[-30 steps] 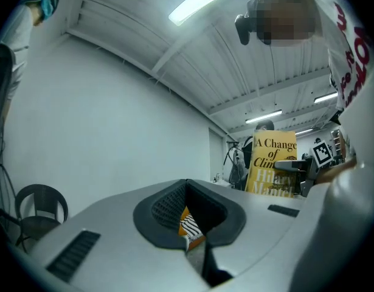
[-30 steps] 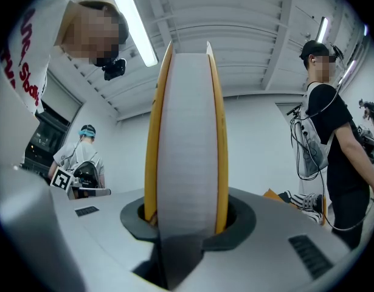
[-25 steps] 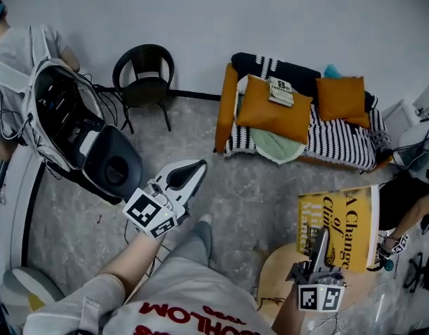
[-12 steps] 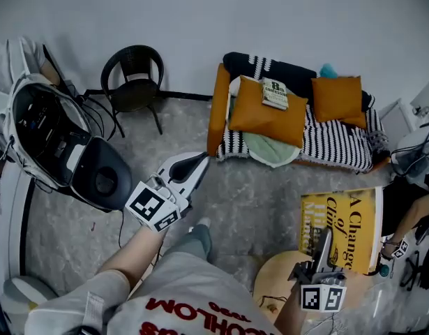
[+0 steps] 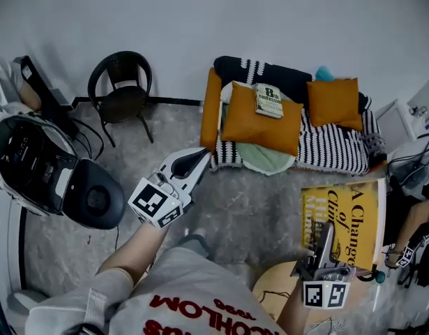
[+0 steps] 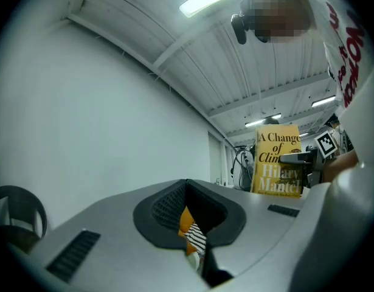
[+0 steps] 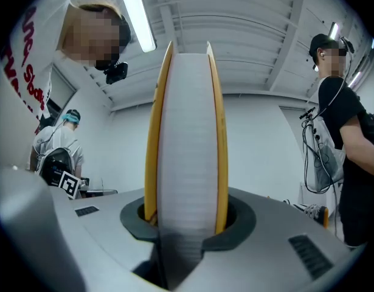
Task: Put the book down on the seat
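Grey floor [image 5: 270, 208] lies open before the seat [image 5: 333, 145]. Only its own view shows our right gripper [image 7: 187, 221] clamping the book [image 7: 187, 132], pages outward; our left gripper [image 6: 196, 242] is nearly closed, empty.

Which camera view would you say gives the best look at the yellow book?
The head view: the yellow book shows its cover large, with the right gripper clamped on its lower edge. The left gripper view shows it small and far off; the right gripper view shows only its page edge between the jaws.
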